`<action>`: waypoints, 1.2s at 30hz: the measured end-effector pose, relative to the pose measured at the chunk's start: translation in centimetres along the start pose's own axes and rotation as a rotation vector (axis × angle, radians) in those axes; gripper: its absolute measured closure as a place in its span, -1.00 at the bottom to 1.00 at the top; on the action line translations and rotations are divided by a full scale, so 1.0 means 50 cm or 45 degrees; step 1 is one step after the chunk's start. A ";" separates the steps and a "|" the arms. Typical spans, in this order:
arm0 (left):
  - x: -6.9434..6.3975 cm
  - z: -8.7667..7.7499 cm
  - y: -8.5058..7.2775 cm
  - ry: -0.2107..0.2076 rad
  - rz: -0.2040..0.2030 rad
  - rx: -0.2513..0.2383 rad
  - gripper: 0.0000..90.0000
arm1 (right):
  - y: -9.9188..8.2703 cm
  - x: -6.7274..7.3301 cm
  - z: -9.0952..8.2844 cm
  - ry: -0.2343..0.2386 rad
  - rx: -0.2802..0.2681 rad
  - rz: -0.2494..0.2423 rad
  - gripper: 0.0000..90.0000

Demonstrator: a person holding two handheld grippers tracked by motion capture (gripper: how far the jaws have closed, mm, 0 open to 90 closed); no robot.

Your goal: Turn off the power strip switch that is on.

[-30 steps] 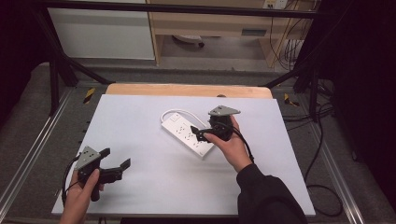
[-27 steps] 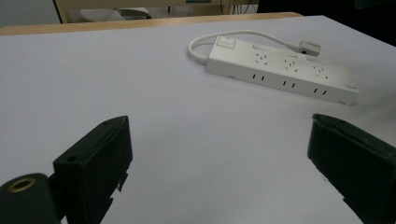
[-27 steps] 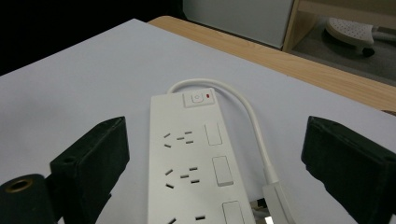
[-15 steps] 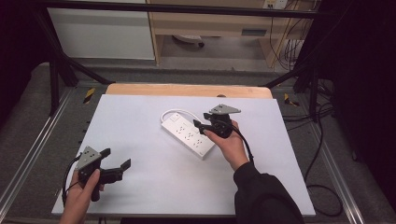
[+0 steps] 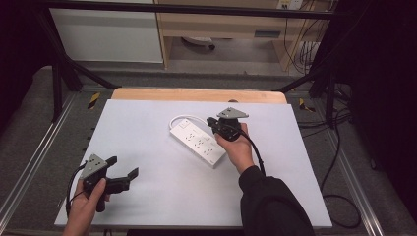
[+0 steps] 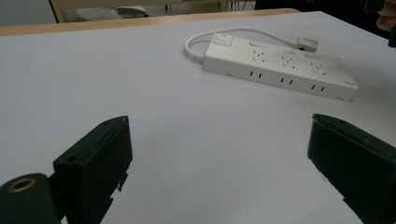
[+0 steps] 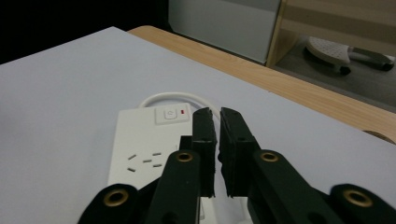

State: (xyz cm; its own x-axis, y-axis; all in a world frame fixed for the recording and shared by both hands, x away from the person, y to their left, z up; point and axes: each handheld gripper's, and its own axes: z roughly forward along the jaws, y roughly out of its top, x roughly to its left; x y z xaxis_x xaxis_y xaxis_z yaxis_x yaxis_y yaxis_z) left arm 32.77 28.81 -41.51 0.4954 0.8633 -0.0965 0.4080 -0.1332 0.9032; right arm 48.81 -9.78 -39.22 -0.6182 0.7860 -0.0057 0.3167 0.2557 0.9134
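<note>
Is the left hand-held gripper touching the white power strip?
Apart. In the high view the left hand-held gripper is open near the table's front left, with bare white table between it and the power strip.

I am seeing no words, brands or numbers that I can read. The one sign showing is a small power symbol, with a red mark beside it, on the rocker switch (image 7: pixel 172 113) of the white power strip (image 7: pixel 149 149).

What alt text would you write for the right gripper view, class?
The right gripper, its black jaws nearly shut on the thin white cable, reaches over a white plastic power strip with a red-marked switch on a white table.
</note>
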 end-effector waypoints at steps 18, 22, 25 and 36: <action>0.001 0.001 0.000 -0.002 -0.001 0.002 -0.85 | -0.009 -0.010 0.044 0.051 0.039 0.178 1.00; -0.002 0.002 0.001 -0.009 0.003 0.003 -0.85 | -0.007 -0.011 0.054 0.043 0.066 0.157 1.00; -0.004 0.003 0.002 -0.012 0.010 0.005 -0.85 | -0.007 -0.012 0.059 0.038 0.080 0.157 1.00; -0.003 0.002 0.001 -0.013 0.010 0.004 -0.85 | -0.022 -0.010 0.077 0.036 0.137 0.150 1.00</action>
State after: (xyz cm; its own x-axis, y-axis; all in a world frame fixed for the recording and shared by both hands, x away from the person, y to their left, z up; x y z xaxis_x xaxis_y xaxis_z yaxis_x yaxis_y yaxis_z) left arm 32.82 28.64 -41.49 0.5067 0.8570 -0.0937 0.4065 -0.1417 0.9026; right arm 51.55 -8.30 -41.77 -0.5915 0.7986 0.1115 0.4625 0.2228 0.8582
